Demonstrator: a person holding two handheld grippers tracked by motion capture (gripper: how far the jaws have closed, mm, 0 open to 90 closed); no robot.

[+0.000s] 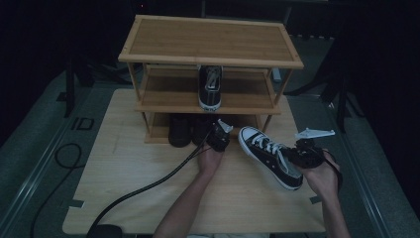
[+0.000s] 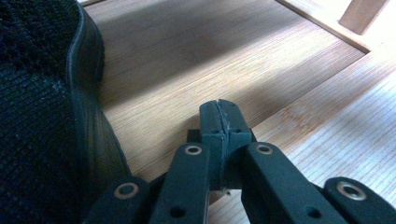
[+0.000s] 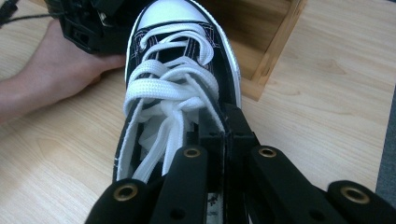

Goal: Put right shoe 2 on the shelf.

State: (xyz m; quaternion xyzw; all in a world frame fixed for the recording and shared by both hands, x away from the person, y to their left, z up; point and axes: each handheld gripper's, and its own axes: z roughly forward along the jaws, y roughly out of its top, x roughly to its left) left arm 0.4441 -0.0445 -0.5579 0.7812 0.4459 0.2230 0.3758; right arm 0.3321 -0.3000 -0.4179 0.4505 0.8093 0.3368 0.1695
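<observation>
A: Where's the sneaker (image 1: 271,157)?
B: On the table (image 1: 148,198), in front of the shoe rack (image 1: 210,44). The right gripper (image 3: 223,126) pinches its collar.
A: And the left gripper (image 2: 219,122)?
B: Jaws pressed together, empty, at the bottom shelf beside a black shoe (image 2: 42,93).

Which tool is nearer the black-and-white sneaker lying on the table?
Right. The right tool is clamped on the sneaker at its collar; the left tool sits shut beside its toe, at the rack's bottom shelf.
</observation>
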